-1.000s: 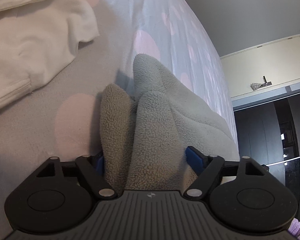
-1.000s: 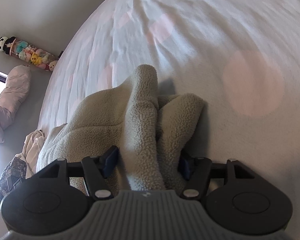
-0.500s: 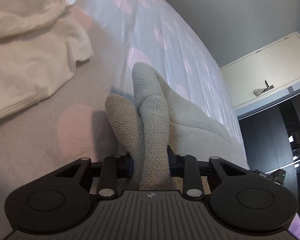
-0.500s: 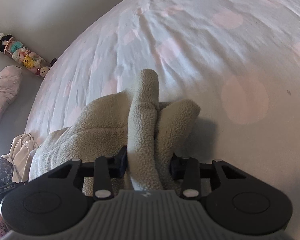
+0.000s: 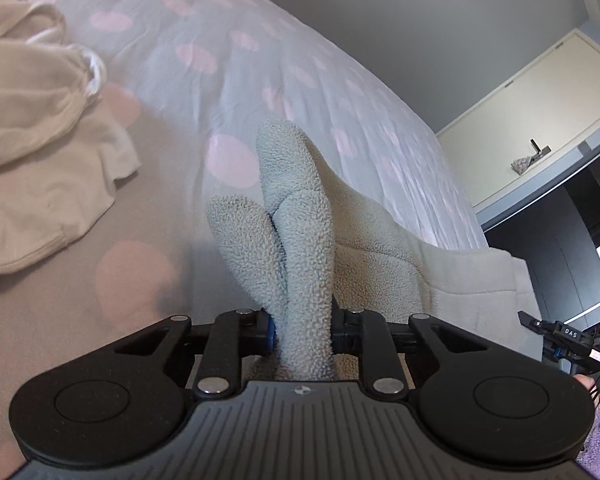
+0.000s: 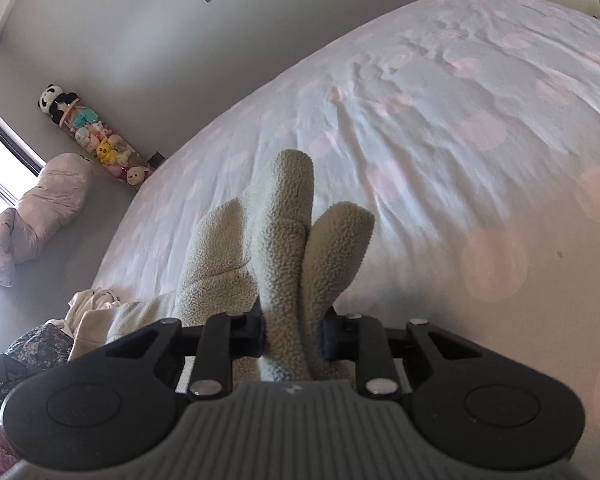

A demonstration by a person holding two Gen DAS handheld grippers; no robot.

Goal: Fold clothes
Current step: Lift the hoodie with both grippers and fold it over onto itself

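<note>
Both tongs, left tongs [image 5: 302, 330] and right tongs [image 6: 292, 330], are closing, pinching our grey fleece garment [image 5: 300, 240]. We read "DAS" on a black device [image 5: 572, 338] at the edge.

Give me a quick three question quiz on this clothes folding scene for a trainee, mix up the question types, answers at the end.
1. True or false: the left tongs and the right tongs each have fleece garment bunched between them.
2. Multiple choice: the bedspread pattern is A) stripes B) pink dots C) plain.
3. Fill in: beside the fleece, in the left wrist view, lies a ______ garment.

Key: 1 true; 2 B; 3 cream-white.
</note>
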